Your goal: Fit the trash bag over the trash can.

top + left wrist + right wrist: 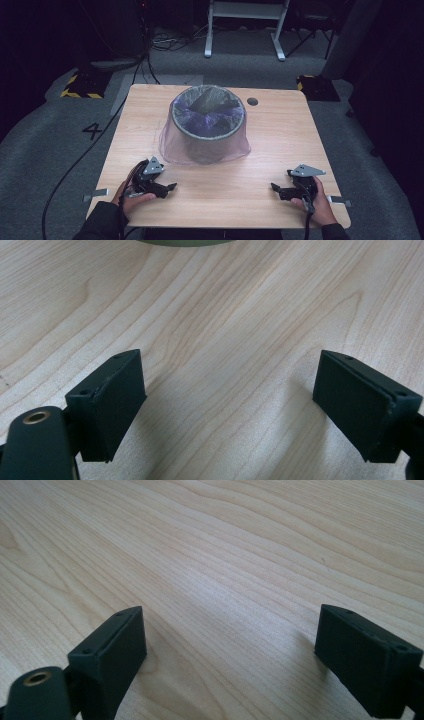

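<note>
A grey round bin (209, 142) stands at the table's middle, lined with a thin purple bag (172, 147) that hangs down over its outside; something dark lies inside. My left gripper (172, 187) rests on the wood near the front left, held by a hand, jaws pointing right, open with nothing between them. In the left gripper view its fingertips (112, 400) stand wide apart over bare wood, the gripper (240, 405) low to the table. My right gripper (273, 188) lies at the front right, pointing left, open and empty. The right gripper view shows the gripper (235, 652) over bare wood.
The wooden table (220, 200) has a small round hole (252, 101) behind the bin. Metal brackets (96, 193) stick out at the front side edges. Cables and a white frame (245, 20) are on the floor beyond.
</note>
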Demonstrator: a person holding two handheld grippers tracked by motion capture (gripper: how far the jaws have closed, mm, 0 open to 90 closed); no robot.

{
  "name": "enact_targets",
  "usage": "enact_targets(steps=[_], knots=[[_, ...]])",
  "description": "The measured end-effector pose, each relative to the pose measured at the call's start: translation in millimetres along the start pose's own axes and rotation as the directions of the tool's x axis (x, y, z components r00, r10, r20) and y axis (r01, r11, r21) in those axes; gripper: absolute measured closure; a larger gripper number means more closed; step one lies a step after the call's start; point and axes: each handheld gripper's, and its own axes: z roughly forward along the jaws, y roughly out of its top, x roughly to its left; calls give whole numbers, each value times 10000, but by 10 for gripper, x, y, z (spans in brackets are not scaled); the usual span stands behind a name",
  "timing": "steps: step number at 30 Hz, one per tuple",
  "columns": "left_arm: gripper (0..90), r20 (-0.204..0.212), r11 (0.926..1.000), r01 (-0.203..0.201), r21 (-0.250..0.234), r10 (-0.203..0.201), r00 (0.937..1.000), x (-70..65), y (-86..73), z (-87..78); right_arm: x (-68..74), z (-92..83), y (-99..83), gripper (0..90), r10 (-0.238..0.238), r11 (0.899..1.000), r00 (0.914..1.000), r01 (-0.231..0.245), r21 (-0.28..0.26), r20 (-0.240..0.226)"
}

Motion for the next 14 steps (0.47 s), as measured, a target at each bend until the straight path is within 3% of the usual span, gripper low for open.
enact_targets(steps=[14], knots=[[124, 72, 10000, -55, -9, 55, 10000, 6, 6, 8, -3, 3, 2, 127, -20, 10000, 10000, 20, 5, 5]])
